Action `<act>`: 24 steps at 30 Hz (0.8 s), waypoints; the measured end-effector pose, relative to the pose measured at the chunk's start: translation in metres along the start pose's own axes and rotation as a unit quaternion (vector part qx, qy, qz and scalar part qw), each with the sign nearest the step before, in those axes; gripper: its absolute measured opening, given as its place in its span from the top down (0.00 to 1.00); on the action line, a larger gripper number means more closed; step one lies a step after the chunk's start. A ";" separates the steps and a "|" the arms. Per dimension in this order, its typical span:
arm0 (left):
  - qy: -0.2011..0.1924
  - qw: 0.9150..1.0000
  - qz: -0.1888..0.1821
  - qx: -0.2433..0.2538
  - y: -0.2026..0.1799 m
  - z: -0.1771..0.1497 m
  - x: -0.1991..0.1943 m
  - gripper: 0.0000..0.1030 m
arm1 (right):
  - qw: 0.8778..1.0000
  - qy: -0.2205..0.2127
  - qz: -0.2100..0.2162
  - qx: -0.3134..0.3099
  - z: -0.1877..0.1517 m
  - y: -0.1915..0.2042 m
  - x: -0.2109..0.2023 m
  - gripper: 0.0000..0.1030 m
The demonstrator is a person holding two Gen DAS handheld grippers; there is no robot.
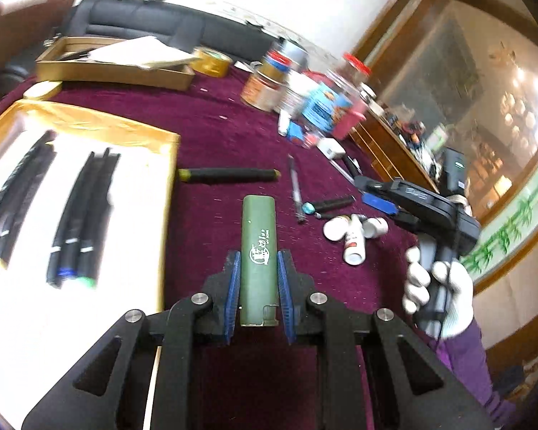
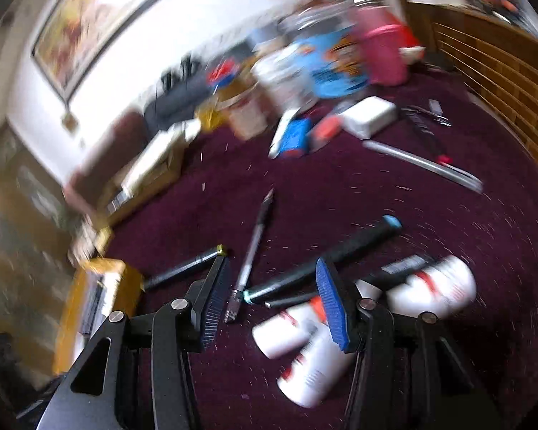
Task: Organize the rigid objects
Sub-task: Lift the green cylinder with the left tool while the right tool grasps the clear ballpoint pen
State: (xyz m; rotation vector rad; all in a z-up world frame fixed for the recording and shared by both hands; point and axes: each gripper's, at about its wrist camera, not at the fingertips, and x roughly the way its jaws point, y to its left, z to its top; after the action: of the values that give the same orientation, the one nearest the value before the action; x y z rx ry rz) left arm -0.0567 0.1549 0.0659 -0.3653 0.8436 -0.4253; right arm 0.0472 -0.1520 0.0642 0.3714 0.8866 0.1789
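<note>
Left gripper (image 1: 258,272): pads clamped on green case (image 1: 259,251), held over maroon cloth (image 1: 211,136), tray (image 1: 170,150) of pens at 9 o'clock; right gripper (image 2: 274,299): fingers apart, empty, above bottles (image 2: 297,358).

The left gripper (image 1: 258,276) sits at 6 o'clock, its blue-padded fingers (image 1: 233,279) pressed on both sides of an olive-green case (image 1: 259,251) that points toward 12. At 9 o'clock a gold-edged tray (image 1: 168,179) holds 2 groups of black markers (image 1: 82,215) on its white floor. Just past the case a black marker with yellow ends (image 1: 229,175) lies crosswise on the maroon table (image 1: 211,125), with a clear pen (image 1: 296,190) to its right. At 3 o'clock a white-gloved hand (image 1: 437,286) grips the right gripper (image 1: 376,197), above 3 white bottles (image 1: 353,233). Blurred jars (image 1: 305,86) crowd 1 o'clock.
</note>
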 end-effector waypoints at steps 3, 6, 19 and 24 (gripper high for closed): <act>-0.013 0.999 0.013 -0.027 0.027 -0.002 -0.018 0.83 | 0.998 0.028 -0.039 -0.039 0.010 0.024 0.031 0.57; -0.022 0.998 0.025 -0.052 0.053 -0.003 -0.032 0.83 | 0.994 0.067 -0.064 -0.057 0.016 0.039 0.065 0.57; -0.044 0.992 0.058 -0.107 0.123 -0.009 -0.069 0.83 | 0.973 0.071 -0.195 -0.102 0.014 0.057 0.105 0.85; -0.041 0.992 0.061 -0.106 0.126 -0.011 -0.069 0.83 | 0.990 0.057 -0.121 -0.043 0.013 0.038 0.084 0.93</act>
State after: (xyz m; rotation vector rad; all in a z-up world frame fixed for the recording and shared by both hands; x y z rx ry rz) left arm -0.0789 0.2959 0.0438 -0.5212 0.8273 -0.2051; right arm 0.1093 -0.0951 0.0258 0.1734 1.0250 0.0142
